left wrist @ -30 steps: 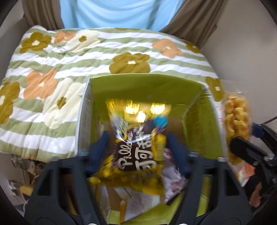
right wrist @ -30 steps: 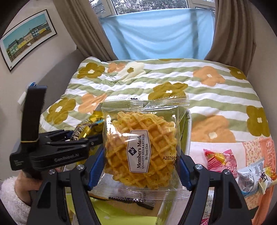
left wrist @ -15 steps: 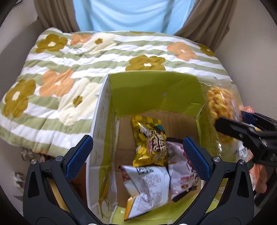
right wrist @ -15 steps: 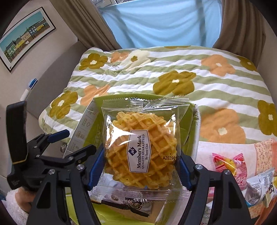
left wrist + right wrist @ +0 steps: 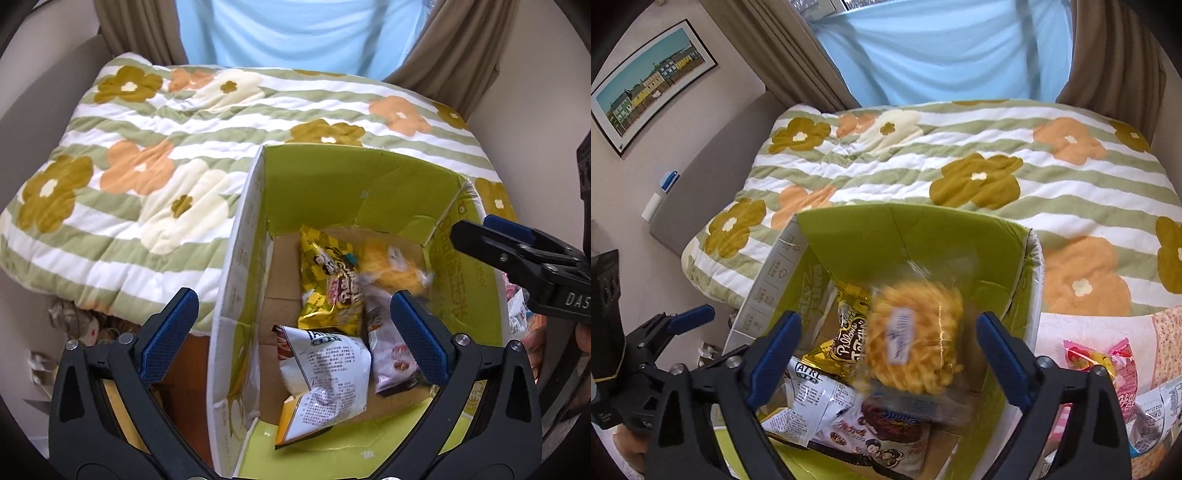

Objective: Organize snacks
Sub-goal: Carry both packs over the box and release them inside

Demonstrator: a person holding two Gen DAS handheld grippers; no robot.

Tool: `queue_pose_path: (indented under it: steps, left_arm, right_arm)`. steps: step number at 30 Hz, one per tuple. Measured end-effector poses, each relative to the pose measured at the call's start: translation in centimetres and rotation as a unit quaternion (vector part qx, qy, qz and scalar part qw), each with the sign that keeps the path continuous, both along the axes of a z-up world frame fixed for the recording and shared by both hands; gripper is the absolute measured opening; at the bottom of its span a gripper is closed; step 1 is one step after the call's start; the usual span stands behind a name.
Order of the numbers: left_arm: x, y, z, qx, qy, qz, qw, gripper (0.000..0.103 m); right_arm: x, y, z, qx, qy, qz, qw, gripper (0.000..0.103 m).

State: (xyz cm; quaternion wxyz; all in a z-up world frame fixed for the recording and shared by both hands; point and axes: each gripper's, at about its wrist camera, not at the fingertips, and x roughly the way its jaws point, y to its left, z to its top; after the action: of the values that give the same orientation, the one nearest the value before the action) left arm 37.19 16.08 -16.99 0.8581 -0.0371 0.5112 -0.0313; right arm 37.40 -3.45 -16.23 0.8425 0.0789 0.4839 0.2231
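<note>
A green-lined cardboard box (image 5: 369, 184) (image 5: 923, 236) stands open at the bed's near edge. Inside lie a yellow Pillows packet (image 5: 328, 280) (image 5: 849, 343), a white packet (image 5: 328, 365) (image 5: 809, 395) and a pale packet with a monkey print (image 5: 882, 435) (image 5: 391, 354). A waffle packet (image 5: 916, 350) (image 5: 395, 269), blurred, is loose inside the box, free of my fingers. My right gripper (image 5: 886, 354) is open over the box. My left gripper (image 5: 291, 336) is open and empty over the box's left wall.
A flowered striped quilt (image 5: 166, 166) (image 5: 1034, 173) covers the bed behind the box. Loose snack packets, pink (image 5: 1100, 365) and white (image 5: 1156, 413), lie on the bed right of the box. A wall picture (image 5: 650, 85) hangs at left. Curtains hang behind the bed.
My left gripper opened and dropped the Pillows packet into the box, then drew back left. My right gripper moved over the box, opened and let go of the waffle packet.
</note>
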Motion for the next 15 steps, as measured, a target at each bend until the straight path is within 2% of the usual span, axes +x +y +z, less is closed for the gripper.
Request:
queue_pose_path:
  steps: [4,7,11,15]
  left_arm:
    - [-0.9,0.1,0.5,0.002,-0.007,-0.001,1.0000,0.103]
    - [-1.6,0.3,1.1,0.004,-0.011,-0.004,0.9999,0.103]
    - [-2.9,0.5,2.4,0.004,-0.025,-0.011,0.9996,0.103]
    - [-4.0,0.6,3.5,-0.001,-0.037,-0.021,0.9991,0.103]
  right_arm:
    - [-0.7,0.2,0.7,-0.002,-0.010,-0.002,1.000,0.101]
    - [-1.6,0.3,1.1,-0.014,-0.014,-0.008,1.000,0.101]
    - [-2.9,0.4,1.8,0.002,-0.007,-0.006,1.000,0.101]
    - [-4.6,0.6,2.9,-0.010,-0.006,-0.008,1.000,0.101]
